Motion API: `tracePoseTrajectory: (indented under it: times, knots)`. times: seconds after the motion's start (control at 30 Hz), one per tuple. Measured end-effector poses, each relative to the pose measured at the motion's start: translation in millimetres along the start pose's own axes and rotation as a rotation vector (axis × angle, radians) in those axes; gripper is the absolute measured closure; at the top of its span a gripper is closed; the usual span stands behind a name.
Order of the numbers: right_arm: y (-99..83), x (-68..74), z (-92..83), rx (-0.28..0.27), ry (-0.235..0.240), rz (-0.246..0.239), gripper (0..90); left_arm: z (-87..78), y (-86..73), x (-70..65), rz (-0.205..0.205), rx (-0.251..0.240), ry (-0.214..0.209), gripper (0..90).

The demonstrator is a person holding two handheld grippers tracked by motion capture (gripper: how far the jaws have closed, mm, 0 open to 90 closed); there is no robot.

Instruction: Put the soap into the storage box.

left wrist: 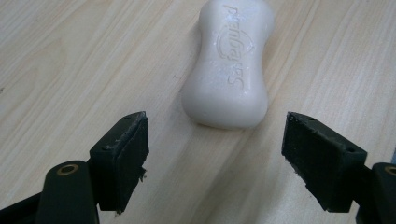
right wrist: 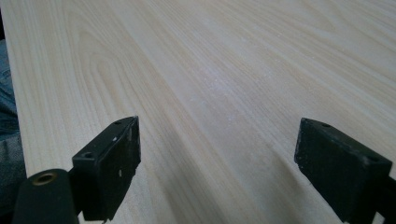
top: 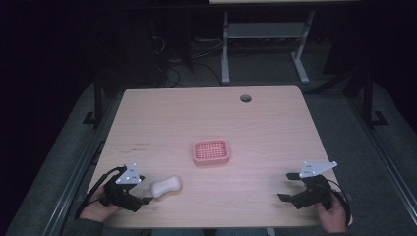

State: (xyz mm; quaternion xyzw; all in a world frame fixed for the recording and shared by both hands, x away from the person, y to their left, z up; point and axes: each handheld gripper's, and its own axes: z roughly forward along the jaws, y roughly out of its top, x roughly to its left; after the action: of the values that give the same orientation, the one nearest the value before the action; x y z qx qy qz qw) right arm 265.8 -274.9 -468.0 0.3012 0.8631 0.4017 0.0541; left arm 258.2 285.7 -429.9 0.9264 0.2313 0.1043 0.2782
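The soap bar [left wrist: 229, 65] lies flat on the counter [top: 275, 128] near your front-left edge, its embossed face up, untouched. Your left gripper [left wrist: 215, 154] sits just short of it with its jaws spread wide, the bar's near end lying ahead of the gap between them and touching neither pad. Beyond the bar, toward the counter's middle, stands the pink slotted soap dish [top: 211, 152], well apart from it. At the front-right corner your right gripper [right wrist: 217, 168] rests low over bare wood, its jaws likewise apart and holding nothing.
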Motion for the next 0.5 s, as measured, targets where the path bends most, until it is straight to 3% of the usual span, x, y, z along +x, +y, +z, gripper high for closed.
tracePoseTrajectory:
  times: [0.5]
  knots:
    - [0.7, 0.1, 0.2, 0.004, 0.0, -0.006, 14.2, 1.8, 4.2, -1.4, 0.017, -0.003, 0.001, 22.5]
